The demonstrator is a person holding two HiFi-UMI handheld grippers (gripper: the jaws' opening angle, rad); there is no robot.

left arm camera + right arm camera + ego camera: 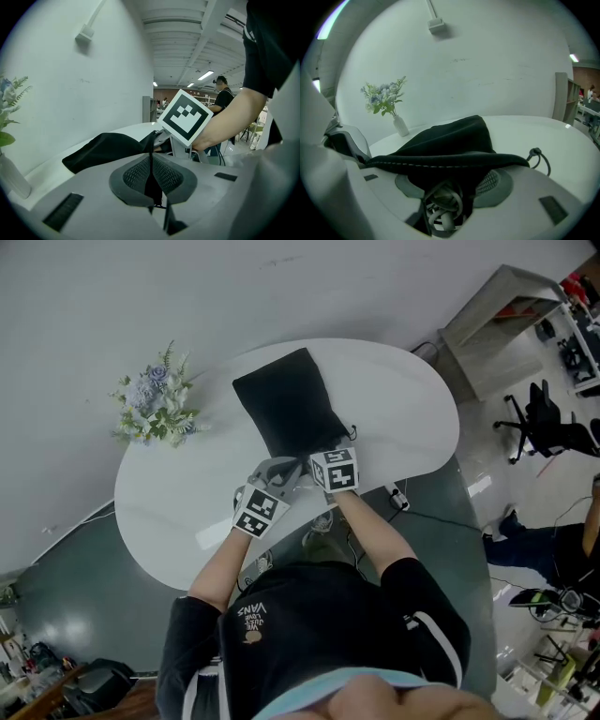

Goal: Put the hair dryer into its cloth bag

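The black bag [286, 407] lies on the white surface [412, 409], at twelve o'clock from both grippers. The left gripper [151, 159] has its fingers pinching the bag's hem. The right gripper [449, 186] has its fingers clasping the coiled cord [440, 208] inside the bag's mouth.

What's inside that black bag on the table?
Only a coiled grey cable shows at the mouth of the black cloth bag, between the jaws of the right gripper. The cloth covers everything deeper in, so whether the hair dryer is inside cannot be seen.

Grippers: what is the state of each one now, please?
Left gripper: closed on the edge of the cloth bag.
Right gripper: closed around the coiled grey cord, under the bag's rim.
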